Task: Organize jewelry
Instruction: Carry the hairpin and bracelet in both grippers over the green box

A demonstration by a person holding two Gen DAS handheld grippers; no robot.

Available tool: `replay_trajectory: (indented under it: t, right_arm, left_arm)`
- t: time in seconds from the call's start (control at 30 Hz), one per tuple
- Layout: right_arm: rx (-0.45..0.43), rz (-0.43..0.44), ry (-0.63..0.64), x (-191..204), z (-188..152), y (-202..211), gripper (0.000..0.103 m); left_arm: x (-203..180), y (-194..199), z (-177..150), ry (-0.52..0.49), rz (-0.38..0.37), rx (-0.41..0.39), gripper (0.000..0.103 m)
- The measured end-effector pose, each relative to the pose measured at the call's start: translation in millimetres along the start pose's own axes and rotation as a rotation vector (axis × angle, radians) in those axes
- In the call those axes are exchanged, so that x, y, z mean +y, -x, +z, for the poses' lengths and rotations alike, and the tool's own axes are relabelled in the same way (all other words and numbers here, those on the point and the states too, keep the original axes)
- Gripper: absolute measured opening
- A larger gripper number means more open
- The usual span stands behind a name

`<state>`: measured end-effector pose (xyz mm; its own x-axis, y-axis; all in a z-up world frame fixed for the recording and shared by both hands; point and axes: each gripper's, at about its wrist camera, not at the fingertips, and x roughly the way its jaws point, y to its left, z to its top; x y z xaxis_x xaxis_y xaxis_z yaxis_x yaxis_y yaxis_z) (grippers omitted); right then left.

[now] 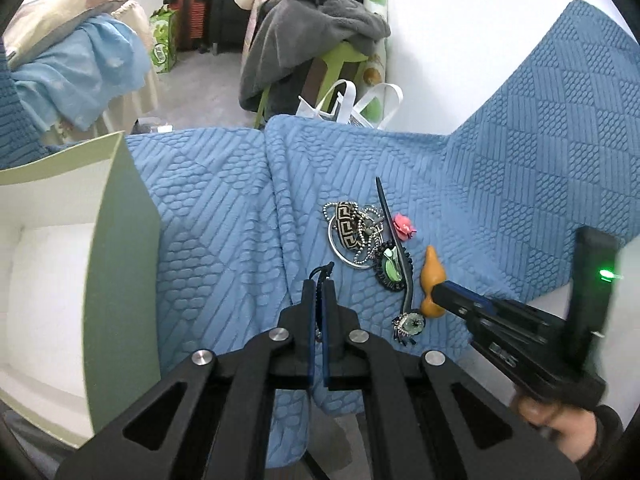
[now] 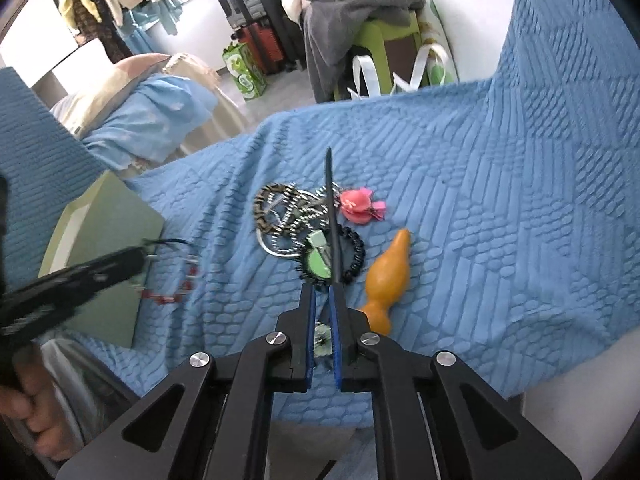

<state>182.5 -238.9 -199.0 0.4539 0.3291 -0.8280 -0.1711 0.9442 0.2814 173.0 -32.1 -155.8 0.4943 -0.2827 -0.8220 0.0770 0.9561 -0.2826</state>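
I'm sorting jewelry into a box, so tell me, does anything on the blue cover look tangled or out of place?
Yes. The ball chain, patterned bangle and silver ring lie tangled in one heap, a black hair stick across them. The orange gourd beside them looks like no jewelry.
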Motion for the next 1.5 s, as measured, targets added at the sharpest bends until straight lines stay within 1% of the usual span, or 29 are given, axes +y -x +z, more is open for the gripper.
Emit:
replay_trajectory:
  t: [0.03, 0.1, 0.17, 0.27, 0.37, 0.47, 0.5, 0.57, 0.6, 0.73, 0.87, 0.97, 1.23, 1.33, 1.4, 1.5]
  right_arm:
    - [0.009, 0.013, -0.001, -0.7, 0.7, -5.0, 0.008]
    - [0.022, 0.019, 0.01, 0.5, 2.0, -12.0, 0.013]
    - [0.029, 0.001, 0.039, 4.0, 3.5, -18.7, 0.014]
    - [0.049, -0.012, 0.064, 6.8, 5.2, -31.6, 0.02]
    - [0.052, -0.042, 0.08, 7.3, 6.2, -40.8, 0.02]
    - [0.045, -0.05, 0.086, 7.1, 9.6, -42.6, 0.018]
    - [0.048, -0.05, 0.093, 8.8, 10.5, -43.2, 0.011]
    - [0.049, -0.069, 0.106, 13.0, 10.6, -41.6, 0.006]
    - [0.046, -0.069, 0.113, 15.0, 10.8, -39.8, 0.006]
    - [0.029, -0.069, 0.1, 18.0, 13.3, -27.7, 0.006]
    - [-0.006, -0.057, 0.079, 24.4, 21.5, -6.2, 0.006]
    - [-0.021, -0.04, 0.085, 34.7, 31.9, 11.5, 0.006]
    - [-0.102, 0.011, 0.112, 79.4, 63.2, 60.3, 0.006]
    - [-0.116, 0.032, 0.094, 97.3, 75.5, 72.8, 0.006]
    - [-0.14, 0.026, 0.106, 108.6, 80.6, 80.3, 0.006]
    - [-0.165, 0.046, 0.113, 130.2, 89.1, 92.0, 0.006]
  left_arm:
    - [1.4, 1.5, -1.3, 0.006, 0.002, -0.002, 0.001]
    - [4.8, 2.3, -1.4, 0.017, 0.002, -0.001, 0.001]
    - [8.7, 2.6, -2.4, 0.027, 0.003, -0.001, 0.001]
    - [13.0, 2.7, -3.1, 0.04, 0.006, 0.001, 0.001]
    - [15.4, 3.3, -2.4, 0.042, 0.008, -0.001, 0.001]
    - [18.7, 4.1, -2.0, 0.048, 0.008, 0.0, 0.001]
    - [19.5, 4.8, -1.5, 0.05, 0.007, -0.001, 0.001]
    - [21.2, 7.2, -0.6, 0.054, 0.005, -0.007, 0.001]
    - [21.9, 8.9, 0.4, 0.056, 0.002, -0.011, 0.001]
    - [23.8, 18.5, 3.9, 0.058, -0.004, -0.028, 0.001]
    - [27.4, 32.5, 8.7, 0.062, -0.006, -0.051, 0.001]
    - [26.1, 45.2, 13.3, 0.031, 0.001, -0.081, 0.001]
    - [35.2, 81.4, 27.6, 0.01, 0.029, -0.14, 0.001]
    - [41.6, 99.7, 35.3, 0.001, 0.035, -0.149, 0.001]
    - [45.9, 114.5, 42.0, -0.01, 0.049, -0.172, 0.001]
    - [56.3, 133.8, 52.2, -0.015, 0.073, -0.192, 0.001]
